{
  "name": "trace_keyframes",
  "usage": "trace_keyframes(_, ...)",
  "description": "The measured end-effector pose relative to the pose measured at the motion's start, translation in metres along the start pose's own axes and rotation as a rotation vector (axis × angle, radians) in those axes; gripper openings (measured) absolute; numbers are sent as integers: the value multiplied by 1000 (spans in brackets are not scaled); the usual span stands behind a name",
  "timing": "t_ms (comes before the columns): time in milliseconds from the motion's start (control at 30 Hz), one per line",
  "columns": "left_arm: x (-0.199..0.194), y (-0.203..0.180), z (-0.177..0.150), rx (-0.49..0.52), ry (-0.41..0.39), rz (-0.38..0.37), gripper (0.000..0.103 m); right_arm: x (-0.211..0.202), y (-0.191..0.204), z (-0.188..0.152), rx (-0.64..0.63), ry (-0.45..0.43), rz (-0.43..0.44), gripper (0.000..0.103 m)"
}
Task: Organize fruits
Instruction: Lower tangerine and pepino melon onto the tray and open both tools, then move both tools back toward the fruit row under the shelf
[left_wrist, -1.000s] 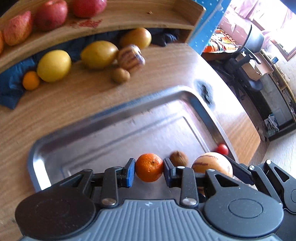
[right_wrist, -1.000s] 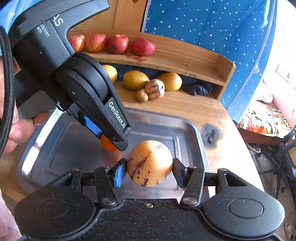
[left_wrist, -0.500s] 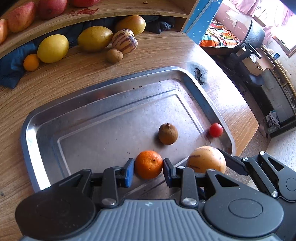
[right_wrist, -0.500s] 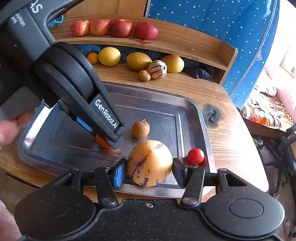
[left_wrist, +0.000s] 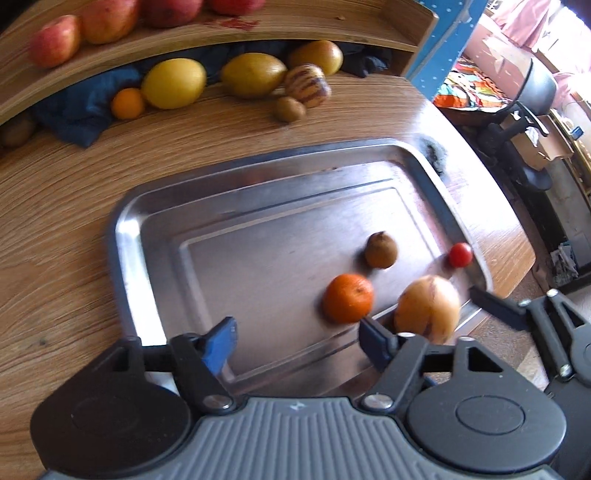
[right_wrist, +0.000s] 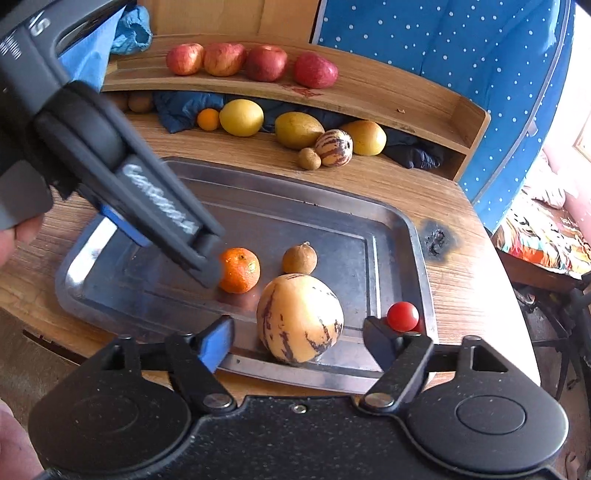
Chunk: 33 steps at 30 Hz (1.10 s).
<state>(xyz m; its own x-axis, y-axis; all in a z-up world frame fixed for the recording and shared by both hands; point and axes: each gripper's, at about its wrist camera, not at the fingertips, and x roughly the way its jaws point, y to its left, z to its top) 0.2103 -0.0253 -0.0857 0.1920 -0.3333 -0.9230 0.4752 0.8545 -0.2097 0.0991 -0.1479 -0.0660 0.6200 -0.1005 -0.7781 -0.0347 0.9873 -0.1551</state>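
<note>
A steel tray (left_wrist: 125, 236) (right_wrist: 417, 266) lies on the wooden table. On it rest an orange mandarin (left_wrist: 349, 298) (right_wrist: 239, 270), a small brown fruit (left_wrist: 381, 250) (right_wrist: 299, 259), a cherry tomato (left_wrist: 460, 254) (right_wrist: 402, 316) and a striped pepino melon (left_wrist: 426, 308) (right_wrist: 299, 317). My left gripper (left_wrist: 297, 343) is open, with the mandarin just ahead of its right finger. My right gripper (right_wrist: 297, 341) is open too; the melon sits between its fingers with a gap on each side. The left gripper's finger (right_wrist: 166, 221) crosses the right wrist view just left of the mandarin.
Several apples (right_wrist: 266, 62) line a wooden shelf at the back. Beneath it lie yellow fruits (right_wrist: 242, 117), a small orange (right_wrist: 208, 119), another striped melon (right_wrist: 333, 148), a kiwi (right_wrist: 309, 158) and a blue cloth (right_wrist: 177, 110). A burn mark (right_wrist: 436, 236) and the table's right edge lie beyond the tray.
Both grippers have opened and pulled back. The mandarin and the melon, held before, now rest on the tray near its front right.
</note>
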Motion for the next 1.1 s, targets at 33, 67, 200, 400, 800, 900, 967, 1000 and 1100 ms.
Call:
trace_keyframes(33,-3,3,-3,-2,1,11,85,-2,0,-1,1,-2,3,85)
trace_keyframes(67,-6,7,-7,-6,3,26,88,-4,0,-3,3,-5,6,88)
trace_keyframes(200,-19,19,-19,-22,5,72,98,-11,2,-6,10,-20,13,91)
trace_keyframes(400,-33,35,-39,-81,13,121,102,-22,12,-8,14,-54,33,98)
trace_keyframes(800,-44,54,-57,-159,49,187,102,-39,15,-22,86,-77,70,102)
trace_keyframes(900,-45,61,-54,-170,41,221,102,-39,17,-20,89,-84,75,102)
trace_keyframes(967,-45,66,-49,-180,41,232,102,-39,17,-18,79,-89,76,102)
trace_keyframes(1000,-45,68,-47,-183,39,237,102,-39,16,-17,76,-92,74,102)
trace_keyframes(1100,-44,75,-39,-195,24,256,102,-35,12,-10,72,-98,68,102)
